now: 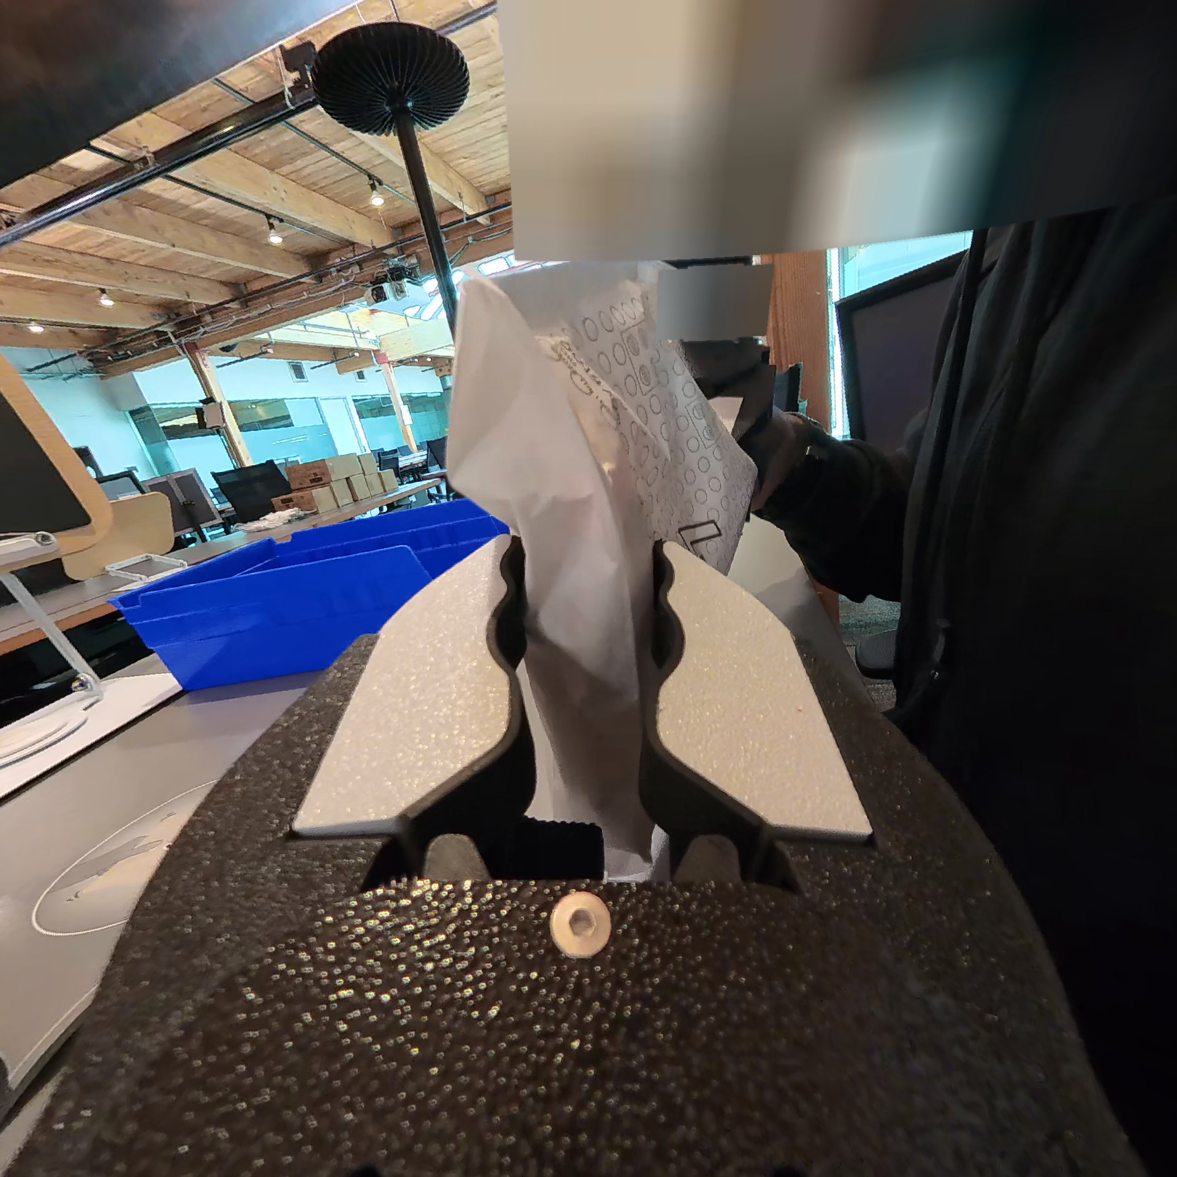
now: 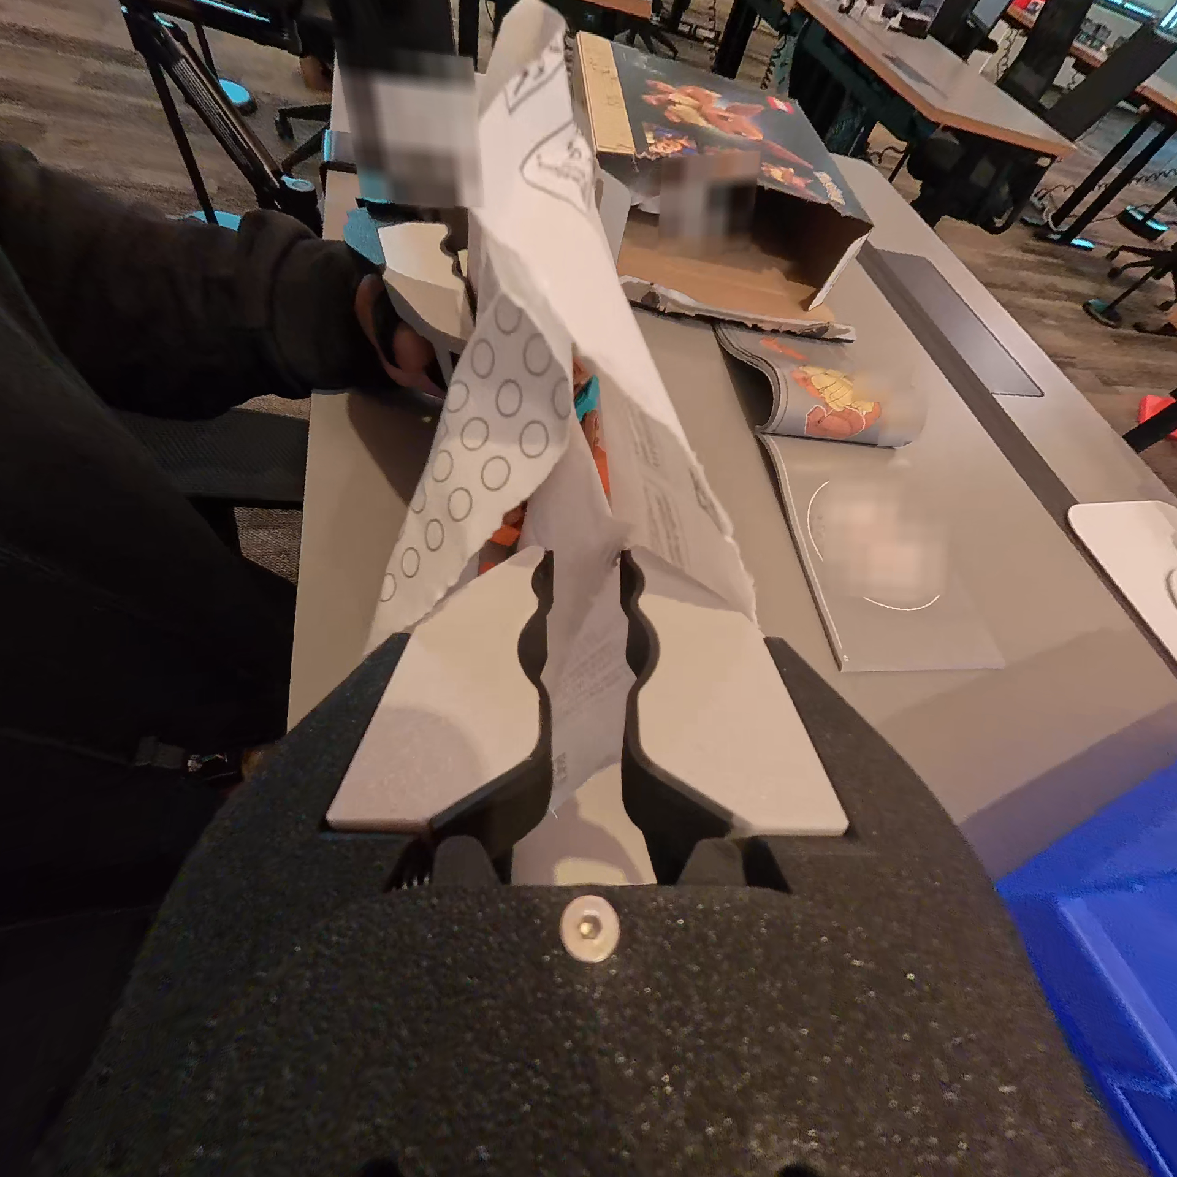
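Torn white paper bag (image 2: 560,356) held in air above grey table (image 2: 732,446), orange pieces (image 2: 506,532) inside. Left gripper (image 1: 589,560) pinched bunched paper. Right gripper (image 2: 583,563) jaws apart, paper between, seemingly unpressed. Blue bin (image 1: 267,611) nearby.
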### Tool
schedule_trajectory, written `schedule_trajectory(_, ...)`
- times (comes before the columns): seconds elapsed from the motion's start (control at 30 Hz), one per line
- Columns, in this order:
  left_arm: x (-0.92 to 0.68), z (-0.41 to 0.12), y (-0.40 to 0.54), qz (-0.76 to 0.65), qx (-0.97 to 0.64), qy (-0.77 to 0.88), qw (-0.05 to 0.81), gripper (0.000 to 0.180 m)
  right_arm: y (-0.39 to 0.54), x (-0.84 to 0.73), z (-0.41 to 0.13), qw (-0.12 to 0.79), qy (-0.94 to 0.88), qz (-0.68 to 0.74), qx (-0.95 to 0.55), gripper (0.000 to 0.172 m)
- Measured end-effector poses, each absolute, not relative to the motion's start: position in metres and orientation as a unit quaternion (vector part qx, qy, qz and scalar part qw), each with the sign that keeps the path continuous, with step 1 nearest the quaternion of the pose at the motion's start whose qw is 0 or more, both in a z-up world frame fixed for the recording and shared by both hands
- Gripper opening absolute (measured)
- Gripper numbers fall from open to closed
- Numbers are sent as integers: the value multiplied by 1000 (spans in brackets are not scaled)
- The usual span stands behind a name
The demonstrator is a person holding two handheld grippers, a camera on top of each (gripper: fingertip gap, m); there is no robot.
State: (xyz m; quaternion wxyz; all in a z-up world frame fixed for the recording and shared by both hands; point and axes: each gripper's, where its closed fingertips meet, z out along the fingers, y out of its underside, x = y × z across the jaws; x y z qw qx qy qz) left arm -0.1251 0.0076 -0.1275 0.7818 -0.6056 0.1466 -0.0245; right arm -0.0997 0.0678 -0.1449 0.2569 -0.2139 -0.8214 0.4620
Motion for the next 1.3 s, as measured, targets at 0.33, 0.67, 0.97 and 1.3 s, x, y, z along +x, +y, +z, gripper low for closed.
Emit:
schedule_trajectory(0.33, -130, -123, 4, -44, -594, 126, 793, 37, 73, -101, -146, 232, -812, 480, -239, 18)
schedule_trajectory(0.67, -120, -124, 5, -74, -589, 139, 792, 36, 64, -106, -163, 212, -818, 462, -269, 22)
schedule_trajectory(0.97, -132, -120, 2, -80, -580, 106, 803, 37, 63, -103, -146, 233, -789, 517, -236, 3)
schedule_trajectory(1.3, -155, -105, -12, -135, -526, 28, 839, 37, 72, -92, -110, 309, -729, 585, -178, 2)
